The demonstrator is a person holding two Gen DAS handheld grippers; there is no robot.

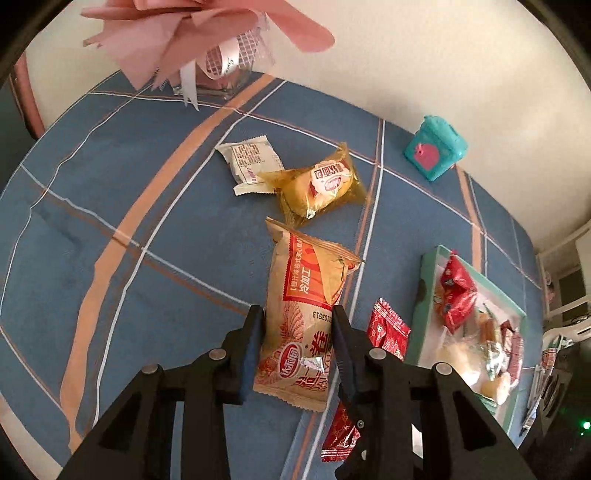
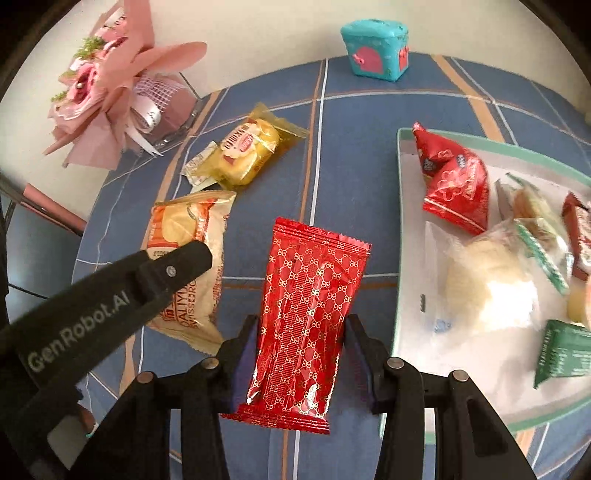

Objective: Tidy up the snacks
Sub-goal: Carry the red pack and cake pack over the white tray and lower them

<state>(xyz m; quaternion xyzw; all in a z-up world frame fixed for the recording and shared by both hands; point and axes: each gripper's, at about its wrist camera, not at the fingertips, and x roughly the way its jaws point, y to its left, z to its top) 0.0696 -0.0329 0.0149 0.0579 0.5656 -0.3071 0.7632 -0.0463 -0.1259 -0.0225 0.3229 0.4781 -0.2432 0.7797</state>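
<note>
A: What has the left gripper [image 1: 298, 332] got?

B: Its jaws are clamped on the tan Swiss-roll packet [image 1: 304, 317], pinching it across its lower half; the packet's top points to twelve o'clock.

A: And the right gripper [image 2: 300, 345]?

B: Closed on the red patterned packet [image 2: 308, 314], fingers pressing both long edges.

A: What lies beyond the tan packet?

B: At twelve o'clock from it, a yellow cake packet [image 1: 325, 184], and touching that at ten o'clock, a white sachet [image 1: 251, 162]. Farther out, a teal box [image 1: 436, 149] at one o'clock and a pink bouquet [image 1: 177, 33] at eleven.

A: Where is the tray?

B: In the right wrist view, the green-rimmed tray [image 2: 404, 229] sits at three o'clock on the blue plaid tablecloth [image 2: 354, 122], holding a red triangular packet [image 2: 456, 184] and other wrapped snacks.
</note>
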